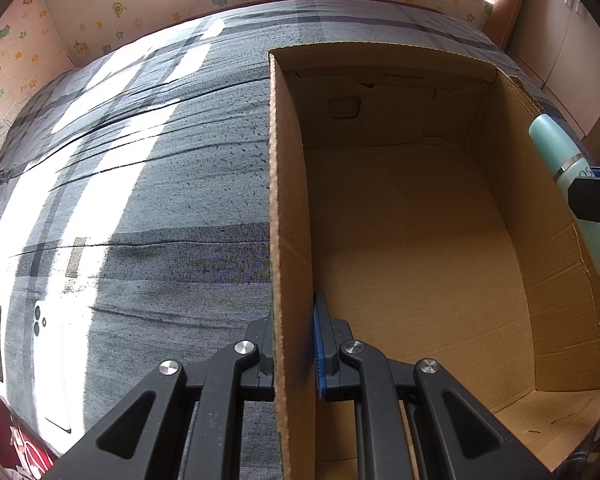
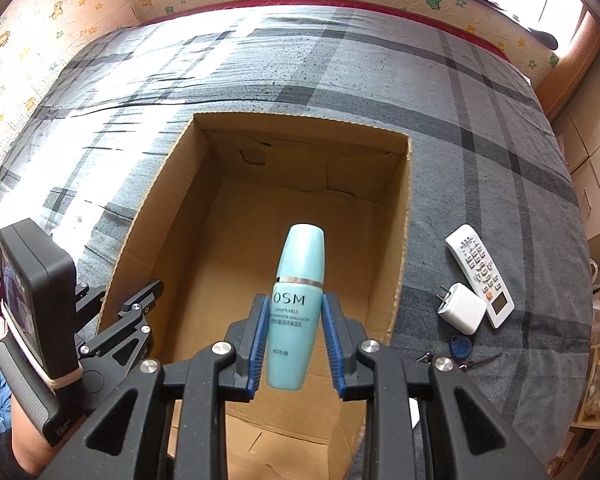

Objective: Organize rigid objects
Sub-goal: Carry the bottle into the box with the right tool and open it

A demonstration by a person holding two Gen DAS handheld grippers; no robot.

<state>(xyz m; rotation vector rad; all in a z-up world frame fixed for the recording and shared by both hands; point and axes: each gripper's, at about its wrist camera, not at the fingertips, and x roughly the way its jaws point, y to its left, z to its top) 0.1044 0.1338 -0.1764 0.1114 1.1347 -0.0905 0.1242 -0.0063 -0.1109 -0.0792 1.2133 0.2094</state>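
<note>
Right gripper (image 2: pixel 294 344) jaws clamped mid-body on the teal bottle (image 2: pixel 298 304), over the cardboard box (image 2: pixel 400 240). Left gripper (image 1: pixel 294 356) jaws pinch the box's wall. Bottle looks light, rigid, slick plastic; label-height grip suits it.

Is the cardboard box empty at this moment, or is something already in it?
Empty. Both wrist views show only the bare floor of the cardboard box; the teal bottle is clamped in the right tongs above it.

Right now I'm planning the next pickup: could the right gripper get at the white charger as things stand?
Probably not yet: the right gripper is shut on the teal bottle. The white charger lies uncovered on the bedspread beside the remote.
</note>
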